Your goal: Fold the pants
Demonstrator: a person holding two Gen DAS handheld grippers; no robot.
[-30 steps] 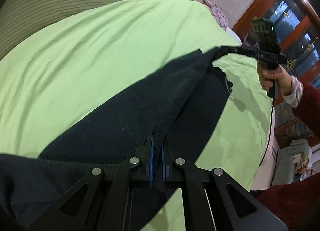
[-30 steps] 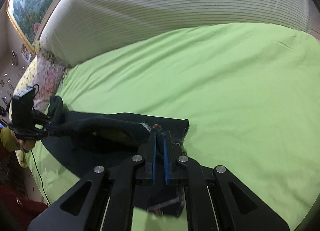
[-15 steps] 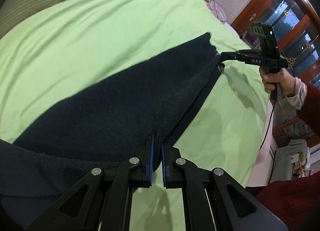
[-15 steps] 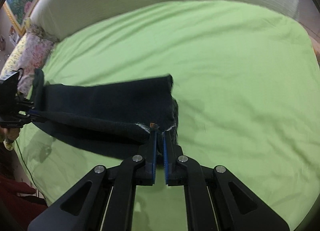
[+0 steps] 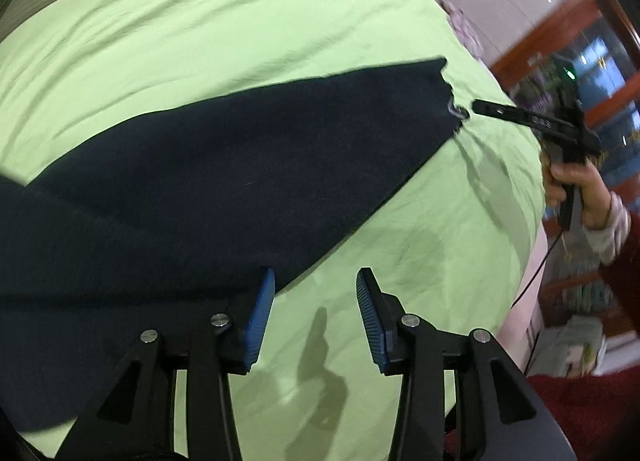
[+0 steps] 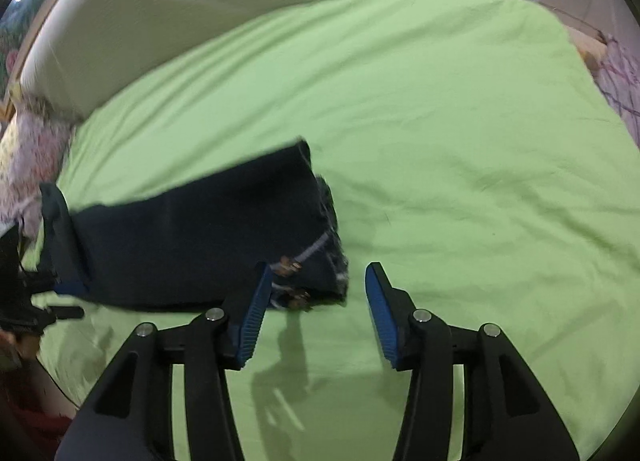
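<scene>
Green bedsheet [image 6: 440,121] carries one dark pants [image 5: 224,181]; two tools, left tool [image 5: 316,297] and right tool [image 6: 316,293], just parted, grip nothing.

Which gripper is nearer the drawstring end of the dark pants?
Right. The right gripper hangs open just beside the drawstring at that end of the pants. The left gripper, also open, is at the opposite end, beside the near edge.

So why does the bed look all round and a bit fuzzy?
Left wrist view: the fisheye lens bends the green sheet into a dome, and the pants edge is smeared. Right wrist view: same bulge, the pants blurred, with the right gripper casting a soft shadow.
</scene>
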